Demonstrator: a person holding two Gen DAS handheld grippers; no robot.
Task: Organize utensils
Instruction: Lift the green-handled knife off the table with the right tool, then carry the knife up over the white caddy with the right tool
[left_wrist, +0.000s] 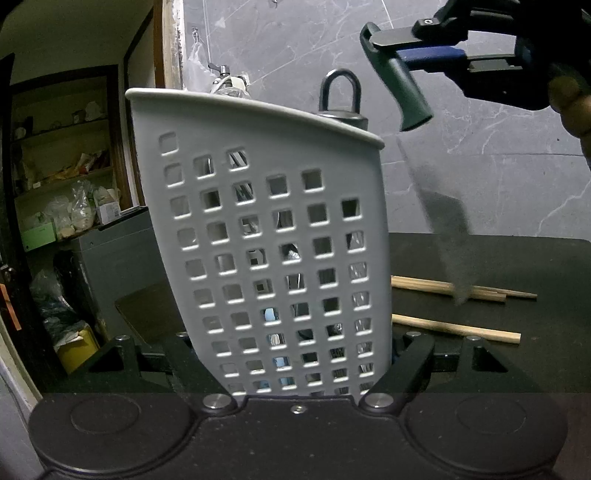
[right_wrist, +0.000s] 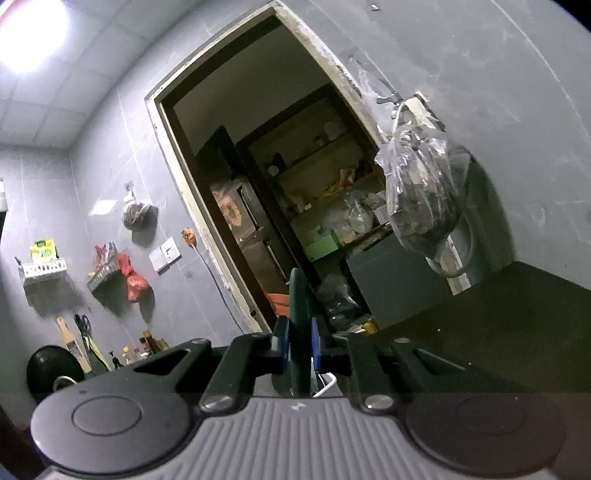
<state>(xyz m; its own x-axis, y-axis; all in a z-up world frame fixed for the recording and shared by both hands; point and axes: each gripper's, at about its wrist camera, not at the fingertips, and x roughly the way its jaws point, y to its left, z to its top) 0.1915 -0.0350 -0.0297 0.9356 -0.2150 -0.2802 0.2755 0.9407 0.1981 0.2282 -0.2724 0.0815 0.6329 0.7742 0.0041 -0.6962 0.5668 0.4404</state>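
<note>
On the dark table, my left gripper has its jaws closed against the sides of the grey perforated utensil holder, keeping it upright. A dark looped handle already pokes above its rim. Up and to the holder's right, my right gripper has its blue pads clamped on the green handle of a utensil; the wrist view shows that handle pinched edge-on. Its lower end is a motion-blurred streak, so I can't tell what tool it is. Wooden chopsticks lie loose on the table, well apart from the holder.

My judgement: carry the utensil over the rim, tip the working end down, lower it clear of the looped handle, and release only once it's well inside. Left grip should stay firm so the holder doesn't tip.
</note>
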